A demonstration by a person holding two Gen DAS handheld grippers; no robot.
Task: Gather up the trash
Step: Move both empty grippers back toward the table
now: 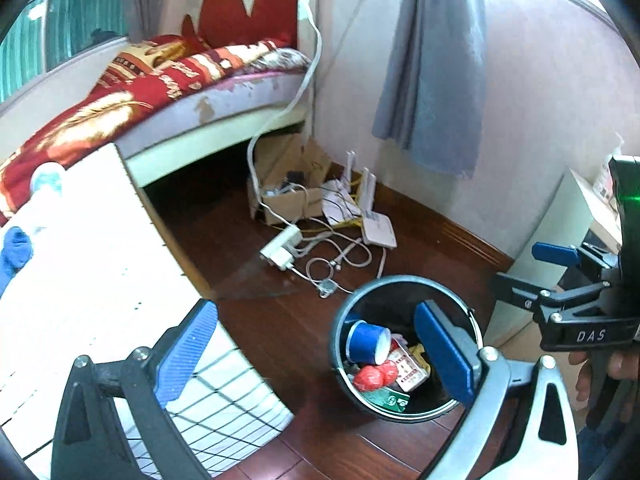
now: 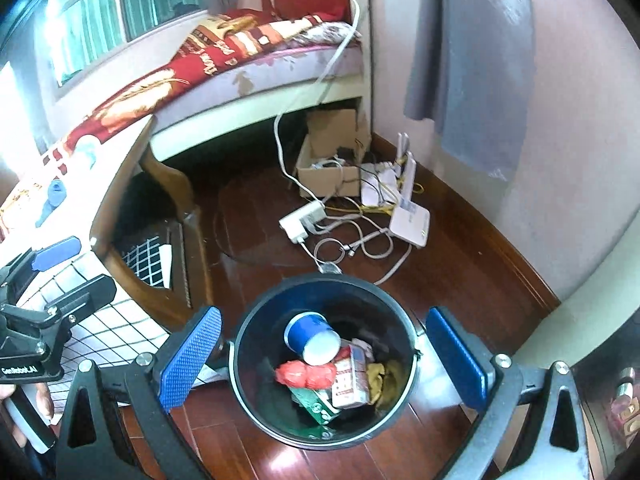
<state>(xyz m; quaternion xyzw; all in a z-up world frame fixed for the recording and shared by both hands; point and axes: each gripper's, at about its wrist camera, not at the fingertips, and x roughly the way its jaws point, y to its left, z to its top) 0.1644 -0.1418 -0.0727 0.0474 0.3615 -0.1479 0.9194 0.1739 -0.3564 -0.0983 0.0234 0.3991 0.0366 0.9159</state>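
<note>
A black round trash bin stands on the wooden floor, also in the left wrist view. Inside lie a blue paper cup, a red crumpled wrapper, a red-and-white carton and a green packet. My right gripper is open and empty, its blue pads above and either side of the bin. My left gripper is open and empty, left of the bin, over the edge of a white table. The right gripper also shows at the right edge of the left wrist view.
A bed with a red blanket stands behind. A cardboard box, white routers, a power strip and tangled cables lie on the floor by the wall. A blue cloth lies on the table. A grey curtain hangs right.
</note>
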